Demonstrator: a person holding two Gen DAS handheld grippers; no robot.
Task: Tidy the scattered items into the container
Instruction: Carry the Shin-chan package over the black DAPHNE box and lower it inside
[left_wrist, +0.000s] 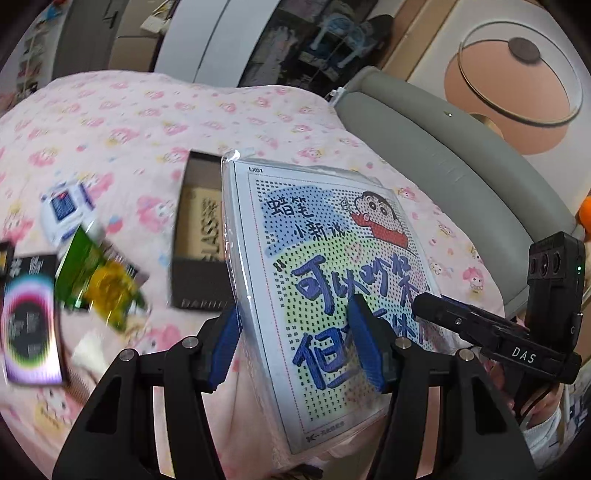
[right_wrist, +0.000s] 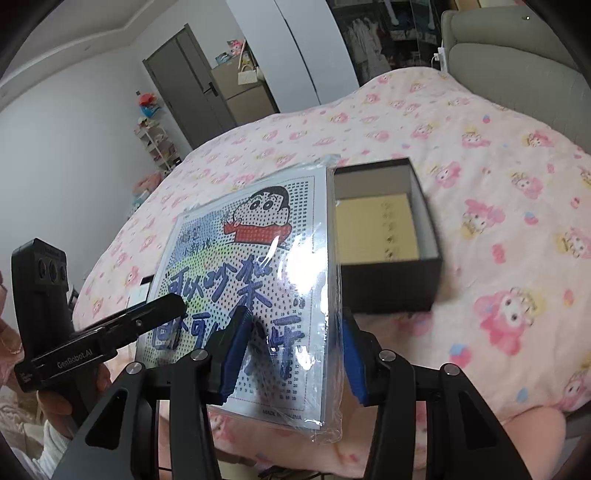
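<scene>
Beside the black box (left_wrist: 197, 236), both claws clamp the cartoon packet (left_wrist: 332, 280).

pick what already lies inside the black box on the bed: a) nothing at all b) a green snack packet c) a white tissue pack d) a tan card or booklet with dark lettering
d: the open black box holds a flat tan card with dark lettering on its floor, seen in both wrist views.
</scene>
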